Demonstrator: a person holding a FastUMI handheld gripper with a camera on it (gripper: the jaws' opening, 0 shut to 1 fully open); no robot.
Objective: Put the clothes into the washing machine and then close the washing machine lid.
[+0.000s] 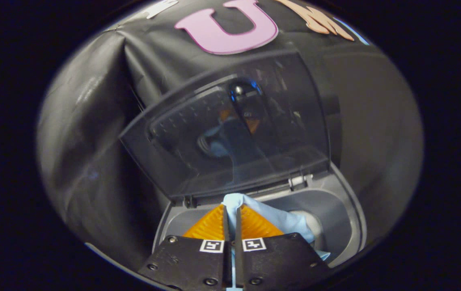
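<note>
- Roughly midway, the tongs point(231, 218) were closed to a narrow slit on a soft light-blue cloth garment point(273, 218), both orange ribbed fingers point(210, 224) pressing on the fabric pinched between them.
- That garment hung over the open mouth of the small grey plastic washing machine point(347, 214), bunched at the fingertips and trailing to the right of the tongs and down into the tub.
- Letting go looked not yet done, so the garment was not fully in.
- Just beyond the tongs, the smoky translucent hinged lid point(230, 129) stood raised, tilted back toward the booth wall; closing it remained.
- The fabric appeared thin, smooth and limp, folding easily, with a strip running back between the finger bases.
</note>
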